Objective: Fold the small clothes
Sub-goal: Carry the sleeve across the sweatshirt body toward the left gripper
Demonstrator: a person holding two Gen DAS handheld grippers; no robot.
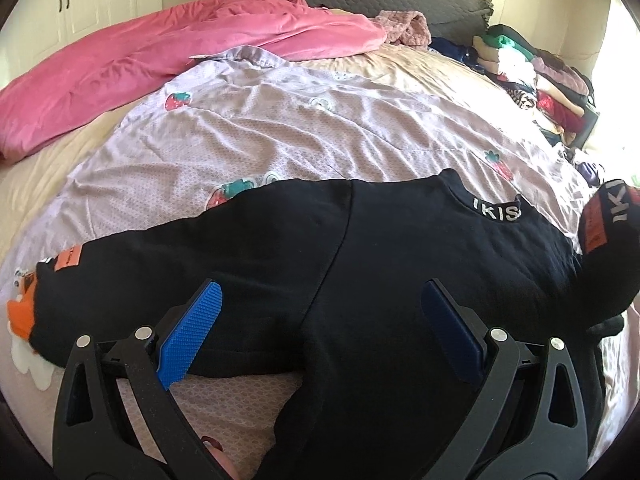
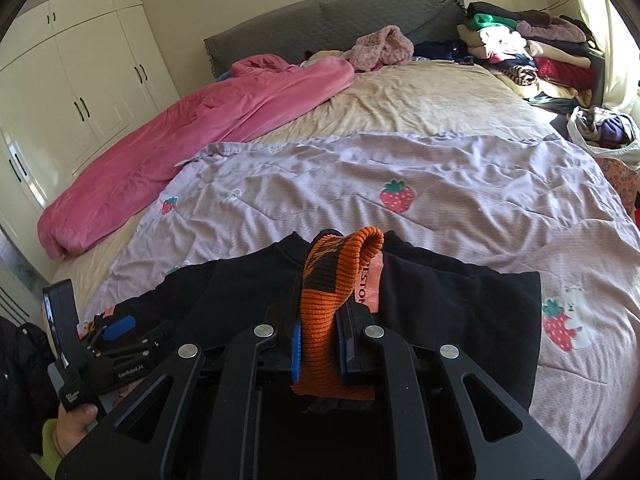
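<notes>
A small black sweatshirt (image 1: 380,256) with "IKIS" on its collar lies flat on the lilac strawberry quilt (image 1: 280,136). One sleeve stretches left to an orange cuff (image 1: 22,314). My left gripper (image 1: 320,320) is open, its blue pads (image 1: 192,332) spread just above the sweatshirt's lower body. My right gripper (image 2: 318,348) is shut on the other sleeve's orange-and-black ribbed cuff (image 2: 332,292) and holds it lifted over the sweatshirt (image 2: 440,300). That raised sleeve shows at the right edge of the left wrist view (image 1: 612,248). The left gripper (image 2: 116,330) shows low left in the right wrist view.
A pink duvet (image 2: 192,148) lies along the bed's left side. A pile of folded clothes (image 2: 532,52) sits at the far right by the grey headboard (image 2: 320,24). A bag of clothes (image 2: 604,130) stands at the right edge. White wardrobes (image 2: 80,92) line the left wall.
</notes>
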